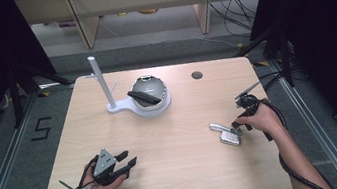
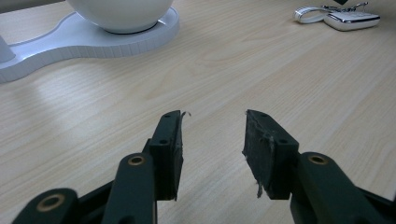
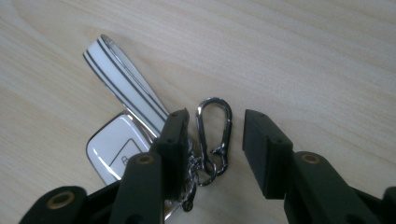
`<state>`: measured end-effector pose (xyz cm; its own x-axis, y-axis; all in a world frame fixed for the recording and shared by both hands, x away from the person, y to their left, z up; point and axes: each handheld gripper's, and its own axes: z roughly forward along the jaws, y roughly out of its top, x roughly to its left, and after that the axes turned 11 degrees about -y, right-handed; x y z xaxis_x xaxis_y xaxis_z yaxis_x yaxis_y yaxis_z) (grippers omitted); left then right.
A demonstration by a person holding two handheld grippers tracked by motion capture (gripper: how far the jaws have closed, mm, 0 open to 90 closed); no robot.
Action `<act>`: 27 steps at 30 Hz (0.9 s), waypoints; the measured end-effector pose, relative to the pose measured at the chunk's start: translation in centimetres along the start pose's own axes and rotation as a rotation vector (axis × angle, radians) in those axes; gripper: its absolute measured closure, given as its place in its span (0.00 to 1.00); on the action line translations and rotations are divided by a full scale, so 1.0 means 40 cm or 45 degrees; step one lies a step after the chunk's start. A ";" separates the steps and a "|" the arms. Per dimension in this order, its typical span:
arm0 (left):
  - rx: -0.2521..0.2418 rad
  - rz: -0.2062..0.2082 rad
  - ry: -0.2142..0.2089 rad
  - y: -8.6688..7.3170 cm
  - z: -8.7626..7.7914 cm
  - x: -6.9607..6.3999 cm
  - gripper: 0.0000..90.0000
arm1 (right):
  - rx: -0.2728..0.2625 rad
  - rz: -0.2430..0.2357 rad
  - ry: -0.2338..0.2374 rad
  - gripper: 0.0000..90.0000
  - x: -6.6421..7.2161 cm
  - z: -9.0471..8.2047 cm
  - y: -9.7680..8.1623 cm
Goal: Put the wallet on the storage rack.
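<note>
Left tongs (image 1: 128, 162) released, nothing between them, idle on the table (image 1: 182, 133); right tongs (image 3: 215, 135) released, straddling the carabiner (image 3: 214, 135) of the car key (image 3: 116, 149) (strap (image 3: 123, 77) beyond left jaw); risk: clenching off-centre could pinch chain only, key swings or slips.

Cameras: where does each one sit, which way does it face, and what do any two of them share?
High view: above the person's side, looking forward and down on the table; forearms, left gripper, right gripper.
Left gripper view: rides low, facing across the table past its open black jaws toward the white stand.
Right gripper view: looks down between open jaws at the metal clip.
Shared: the car key with its white strap.
</note>
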<state>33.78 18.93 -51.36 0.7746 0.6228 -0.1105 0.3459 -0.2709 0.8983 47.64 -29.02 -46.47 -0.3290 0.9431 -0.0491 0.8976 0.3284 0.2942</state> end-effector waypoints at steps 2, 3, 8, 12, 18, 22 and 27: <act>-0.005 -0.003 0.000 0.000 -0.001 0.001 0.63 | 0.011 0.016 -0.012 0.67 0.003 0.002 0.002; -0.003 -0.003 0.001 0.000 -0.001 0.001 0.63 | 0.016 0.014 -0.024 0.67 0.005 0.007 0.007; -0.011 -0.003 -0.005 0.000 -0.001 0.003 0.63 | 0.024 -0.028 -0.052 0.68 0.012 0.021 0.026; -0.011 -0.008 0.000 -0.002 -0.002 0.004 0.63 | 0.029 -0.056 -0.079 0.71 0.022 0.030 0.031; -0.003 -0.004 -0.001 -0.001 -0.001 0.002 0.63 | 0.047 -0.118 -0.119 0.77 0.033 0.037 0.033; -0.008 -0.004 -0.001 -0.001 -0.002 0.003 0.63 | 0.045 -0.117 -0.129 0.78 0.038 0.035 0.029; -0.013 -0.005 -0.004 -0.001 -0.001 0.003 0.63 | 0.012 -0.042 -0.099 0.78 0.030 0.035 0.023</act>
<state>33.83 19.06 -51.38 0.7750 0.6215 -0.1150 0.3433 -0.2612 0.9021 48.49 -27.50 -47.61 -0.3349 0.9328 -0.1330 0.8895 0.3595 0.2820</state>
